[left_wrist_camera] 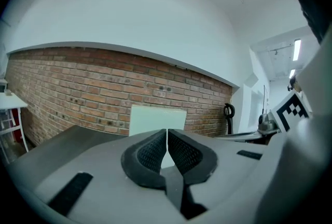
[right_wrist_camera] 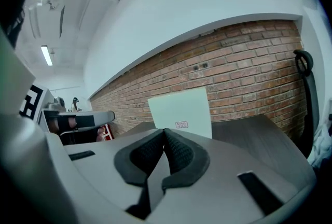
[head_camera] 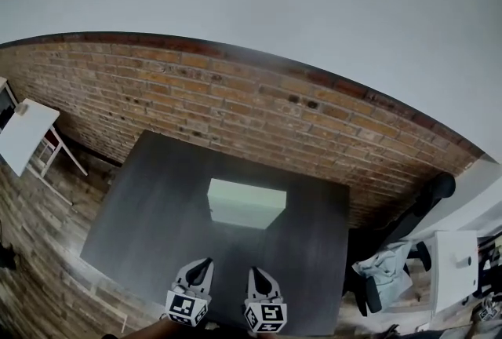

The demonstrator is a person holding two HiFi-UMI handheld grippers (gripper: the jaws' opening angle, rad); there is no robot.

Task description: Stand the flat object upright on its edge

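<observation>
A pale green flat board (head_camera: 246, 203) stands upright on its long edge in the middle of the dark grey table (head_camera: 149, 204). The left gripper view shows the board (left_wrist_camera: 155, 120) beyond the jaws, and the right gripper view shows the board (right_wrist_camera: 181, 112) with a small label low on its face. My left gripper (head_camera: 205, 262) and right gripper (head_camera: 253, 271) hover side by side near the table's front edge, apart from the board. Both are shut with nothing between their pads.
A red brick wall (head_camera: 259, 114) runs behind the table. A white folding table (head_camera: 27, 135) stands at the left. At the right are a black chair (head_camera: 408, 220) with pale clothing and a white stand (head_camera: 455, 267). The floor is wood.
</observation>
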